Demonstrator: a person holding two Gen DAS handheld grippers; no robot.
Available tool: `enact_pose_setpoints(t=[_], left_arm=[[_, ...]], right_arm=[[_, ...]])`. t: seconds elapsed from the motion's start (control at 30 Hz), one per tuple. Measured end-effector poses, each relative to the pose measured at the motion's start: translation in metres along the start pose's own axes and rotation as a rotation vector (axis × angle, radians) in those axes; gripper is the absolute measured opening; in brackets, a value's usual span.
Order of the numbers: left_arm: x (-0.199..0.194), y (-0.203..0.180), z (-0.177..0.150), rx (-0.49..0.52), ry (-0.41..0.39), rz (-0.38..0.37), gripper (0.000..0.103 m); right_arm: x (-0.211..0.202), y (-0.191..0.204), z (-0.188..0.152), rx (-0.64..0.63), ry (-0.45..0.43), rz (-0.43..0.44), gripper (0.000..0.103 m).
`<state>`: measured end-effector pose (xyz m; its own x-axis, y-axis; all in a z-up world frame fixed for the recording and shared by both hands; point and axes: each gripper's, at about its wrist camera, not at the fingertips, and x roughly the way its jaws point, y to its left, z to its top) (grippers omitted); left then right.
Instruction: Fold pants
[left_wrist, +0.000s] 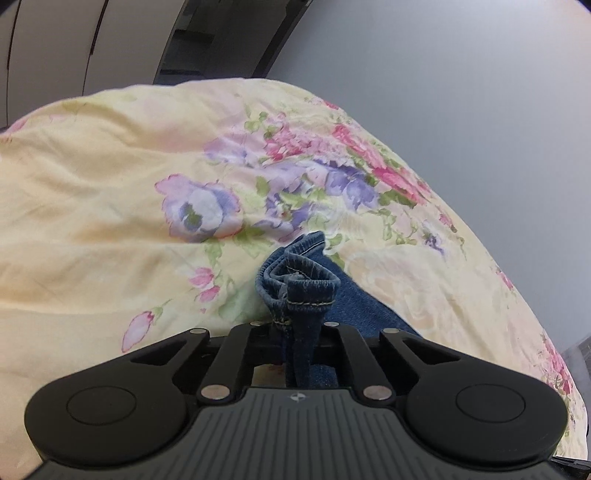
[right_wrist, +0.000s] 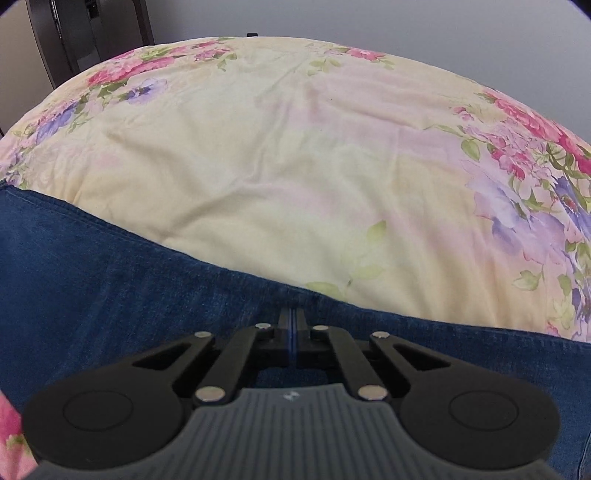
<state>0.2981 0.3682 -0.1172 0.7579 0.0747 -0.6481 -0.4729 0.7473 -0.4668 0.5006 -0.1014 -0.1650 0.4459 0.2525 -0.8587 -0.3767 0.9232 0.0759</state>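
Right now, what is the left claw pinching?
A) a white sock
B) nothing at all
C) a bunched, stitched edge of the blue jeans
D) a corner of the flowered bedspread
C: in the left wrist view the left claw is shut on a bunched, stitched edge of the blue jeans, above the flowered bedspread.

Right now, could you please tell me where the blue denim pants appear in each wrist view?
Left wrist: blue denim pants, bunched hem at lower centre, clamped in the left tongs.
Right wrist: lower left to centre, edge pinched in the right tongs.
Shared landmark: yellow floral bedspread.
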Motion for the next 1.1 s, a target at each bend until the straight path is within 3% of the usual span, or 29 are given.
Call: enact_pose_setpoints(t=[0.27,0.47,0.7,0.87,1.1], left_arm=[[-0.032,-0.04,0.019,0.036,-0.055,-0.037,0.006],[-0.048,-0.068,0.032,0.071,-0.074,-0.056,0.006],[-0.073,-0.111,0.038,0.137,-0.104,-0.068,0.006],[-0.11,-0.171,0.043,0.226,-0.146,-0.085,0.006],[-0.173,-0.3,0.025,0.369,-0.213,-0.12,0.006]], right_arm=[[-0.062,0.014,-0.08,0.01,0.072,0.076,0.0],[-0.066,0.022,-0.13,0.053,0.102,0.092,0.0],[-0.061,0.013,-0.138,0.133,0.102,0.123,0.0],[-0.104,-0.014,-0.142,0.171,0.034,0.12,0.0],[-0.172,-0.082,-0.168,0.236,-0.06,0.093,0.0]])
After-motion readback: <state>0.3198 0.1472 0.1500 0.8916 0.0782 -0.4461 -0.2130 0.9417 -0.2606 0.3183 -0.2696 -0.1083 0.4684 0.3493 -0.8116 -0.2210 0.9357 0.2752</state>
